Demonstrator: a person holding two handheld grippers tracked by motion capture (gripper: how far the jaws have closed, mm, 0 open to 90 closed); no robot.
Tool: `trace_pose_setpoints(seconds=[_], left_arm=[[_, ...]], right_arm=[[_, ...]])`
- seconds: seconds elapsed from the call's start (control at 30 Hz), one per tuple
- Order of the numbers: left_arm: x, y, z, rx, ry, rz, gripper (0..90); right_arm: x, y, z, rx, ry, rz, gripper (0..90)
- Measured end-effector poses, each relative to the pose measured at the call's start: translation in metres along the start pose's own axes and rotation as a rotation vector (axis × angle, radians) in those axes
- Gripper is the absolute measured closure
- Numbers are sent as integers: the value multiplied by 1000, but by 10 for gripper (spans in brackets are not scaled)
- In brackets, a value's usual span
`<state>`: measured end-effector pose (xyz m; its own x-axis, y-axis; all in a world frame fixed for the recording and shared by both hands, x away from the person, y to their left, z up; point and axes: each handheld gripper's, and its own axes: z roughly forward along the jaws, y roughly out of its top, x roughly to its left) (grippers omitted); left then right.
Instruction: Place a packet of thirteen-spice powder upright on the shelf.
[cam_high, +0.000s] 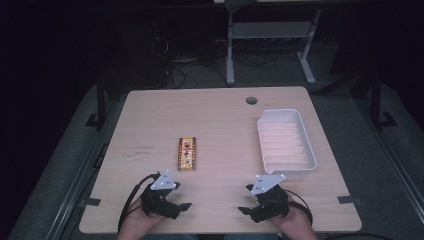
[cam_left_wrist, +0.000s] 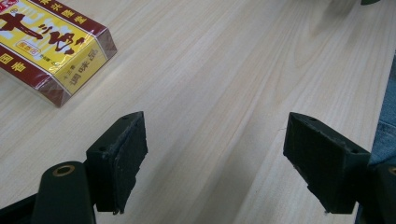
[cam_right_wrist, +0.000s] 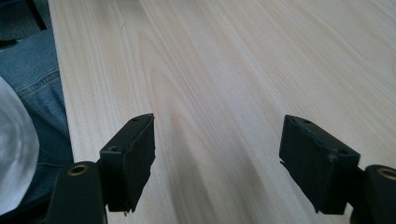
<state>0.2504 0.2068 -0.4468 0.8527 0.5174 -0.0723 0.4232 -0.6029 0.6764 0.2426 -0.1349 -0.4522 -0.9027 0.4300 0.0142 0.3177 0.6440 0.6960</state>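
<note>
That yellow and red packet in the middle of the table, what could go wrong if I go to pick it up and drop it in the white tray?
The packet lies flat and looks glossy in the left gripper view, so the open left gripper may slip off it or push it along the table. The white tray sits near the table's right edge; a clumsy drop could nudge it outward. The right gripper, also open, is close by and might get in the way.

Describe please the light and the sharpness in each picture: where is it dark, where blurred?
High view: the table is lit, the room around it nearly black. Left gripper view: bright, the box sharp, the far top edge soft. Right gripper view: evenly lit, a blurred pale shape at the left edge.
</note>
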Motion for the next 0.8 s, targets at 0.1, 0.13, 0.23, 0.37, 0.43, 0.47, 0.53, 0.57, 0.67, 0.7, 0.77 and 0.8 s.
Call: trace_pose_setpoints(seconds=[0.1,0.13,0.23,0.37,0.43,0.47,0.53,0.57,0.67,0.7,0.77,0.8], left_arm=[[0,0,1,-3,-3,-3,219],[0,0,1,-5,-6,-1,219],[0,1,1,-9,-10,3,219],[-1,2,3,-9,-17,2,219],[-1,2,5,-2,-19,-1,219],[-1,2,6,2,-19,-2,219],[-1,2,7,3,-20,-2,219],[-1,2,7,3,-20,-2,220],[-1,2,7,3,-22,-1,222],[-1,2,7,2,-21,-1,222],[-1,2,7,3,-21,0,222],[-1,2,7,2,-22,-2,222]], right_arm=[[1,1,3,10,6,-9,258],[2,2,3,11,6,-11,257],[3,2,4,11,6,-16,255],[4,3,4,10,8,-16,253],[4,3,4,11,10,-17,253],[4,3,4,11,10,-18,253],[4,3,4,8,11,-17,253],[4,3,4,8,11,-17,253],[4,3,3,5,14,-12,253],[4,3,3,6,13,-14,253],[4,3,3,8,13,-13,253],[4,3,3,8,13,-13,253]])
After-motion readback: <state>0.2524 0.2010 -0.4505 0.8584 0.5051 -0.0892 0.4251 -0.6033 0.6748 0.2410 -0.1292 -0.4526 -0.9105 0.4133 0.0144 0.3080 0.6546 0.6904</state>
